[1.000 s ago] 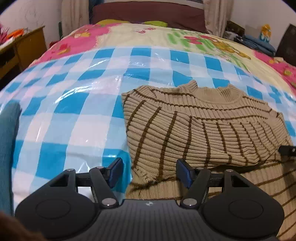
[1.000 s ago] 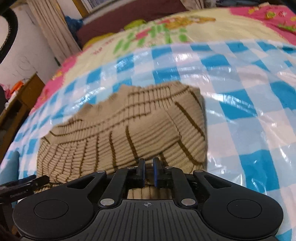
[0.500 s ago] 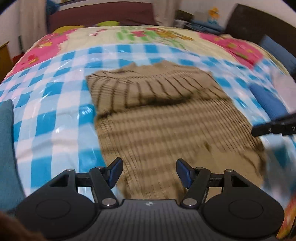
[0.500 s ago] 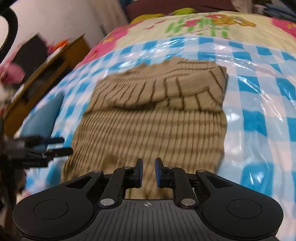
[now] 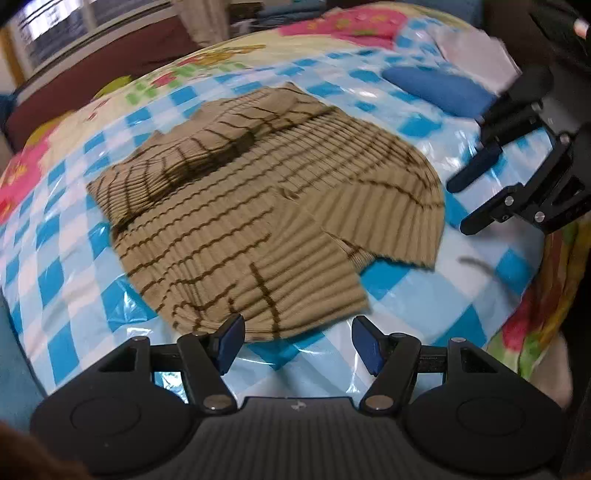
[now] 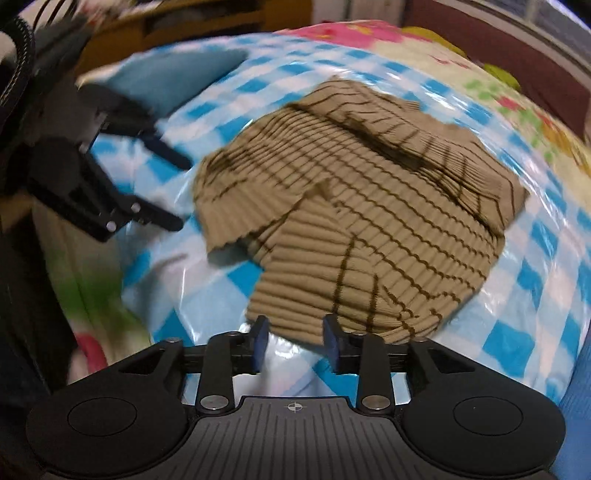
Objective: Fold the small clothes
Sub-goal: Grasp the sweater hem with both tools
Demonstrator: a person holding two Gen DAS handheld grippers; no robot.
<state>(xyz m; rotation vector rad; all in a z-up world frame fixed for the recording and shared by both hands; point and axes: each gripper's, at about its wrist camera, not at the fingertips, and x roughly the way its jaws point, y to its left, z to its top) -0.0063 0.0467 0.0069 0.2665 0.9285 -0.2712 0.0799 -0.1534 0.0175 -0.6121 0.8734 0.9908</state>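
Observation:
A tan knit sweater with dark brown stripes [image 5: 258, 206] lies partly folded on a blue-and-white checked plastic sheet [image 5: 66, 266] over the bed. It also shows in the right wrist view [image 6: 369, 206]. My left gripper [image 5: 297, 341] is open and empty, just in front of the sweater's near hem. My right gripper [image 6: 295, 343] is open and empty at the opposite edge of the hem. The right gripper also shows in the left wrist view [image 5: 469, 199], and the left gripper in the right wrist view [image 6: 177, 192].
A blue folded cloth [image 5: 439, 92] and a pale cloth [image 5: 472, 51] lie on the far right of the sheet. A teal cloth [image 6: 173, 77] lies at the sheet's other side. The floral bedspread [image 5: 546, 295] drops off at the bed's edge. A wooden cabinet [image 6: 207, 18] stands beyond.
Both grippers have pulled back from the sweater and swung to face it from opposite sides. The right gripper, shut earlier, has opened. The sweater's sleeves now lie folded across its body.

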